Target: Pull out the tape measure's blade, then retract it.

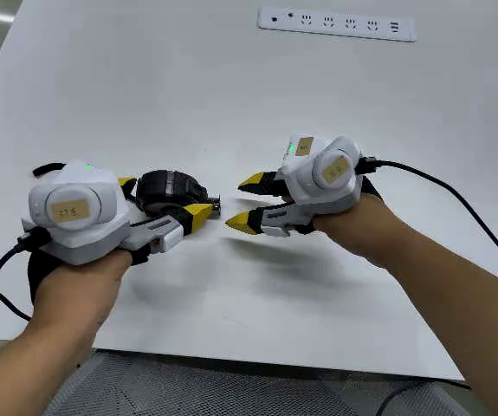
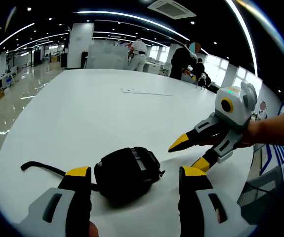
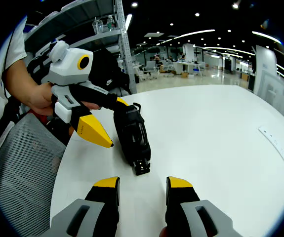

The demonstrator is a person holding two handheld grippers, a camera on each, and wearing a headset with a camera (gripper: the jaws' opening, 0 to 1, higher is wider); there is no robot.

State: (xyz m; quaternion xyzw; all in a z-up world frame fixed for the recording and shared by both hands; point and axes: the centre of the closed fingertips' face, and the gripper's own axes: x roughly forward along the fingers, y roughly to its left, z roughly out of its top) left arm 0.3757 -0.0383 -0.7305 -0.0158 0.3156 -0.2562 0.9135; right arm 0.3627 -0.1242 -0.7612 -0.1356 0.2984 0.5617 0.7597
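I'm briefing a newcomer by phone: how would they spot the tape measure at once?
On the white table, look to the near side, away from the white power strip. Between the left gripper's yellow-tipped jaws sits the tape measure: a rounded black case with a black strap, dark where strip and gripper bodies are white.

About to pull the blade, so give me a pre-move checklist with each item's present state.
1. The tape measure sits between the left gripper's jaws: ok.
2. Left jaws clamped on it: not ok, open.
3. The right gripper is open: ok.
4. The blade tip faces the right jaws: ok.
5. Right jaws on the tip: not ok, short of it.
6. The blade lock is released: cannot tell.
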